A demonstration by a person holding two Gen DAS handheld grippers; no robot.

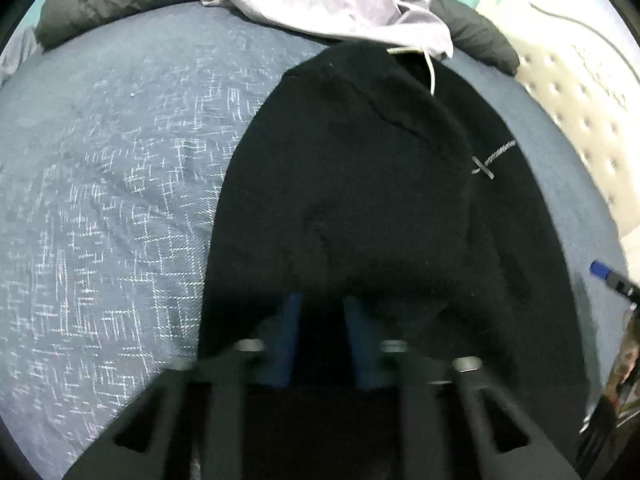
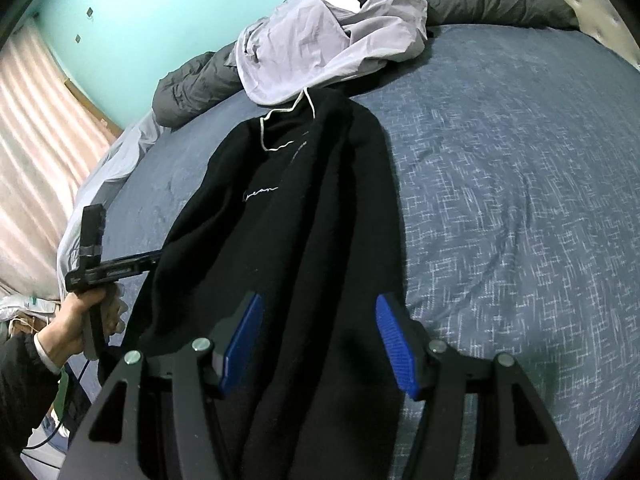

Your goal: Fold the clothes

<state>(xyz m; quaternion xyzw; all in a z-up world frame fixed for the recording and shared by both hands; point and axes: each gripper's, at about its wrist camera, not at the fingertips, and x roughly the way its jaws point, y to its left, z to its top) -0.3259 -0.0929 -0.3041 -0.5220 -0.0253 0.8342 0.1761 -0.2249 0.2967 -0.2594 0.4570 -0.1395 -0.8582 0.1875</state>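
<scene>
A black hoodie (image 2: 288, 216) with a white drawstring and small white chest lettering lies lengthwise on the blue patterned bedspread (image 2: 500, 200), folded into a long narrow strip. The right gripper (image 2: 318, 344) hangs spread wide over its near end; the left gripper (image 1: 322, 320) has dark cloth between its narrowly parted fingers, grip unclear. A crumpled lilac garment (image 2: 320, 44) sits beyond.

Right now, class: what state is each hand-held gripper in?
Left hand-held gripper: cannot be told, blurred over the black hoodie.
Right hand-held gripper: open, holding nothing.
</scene>
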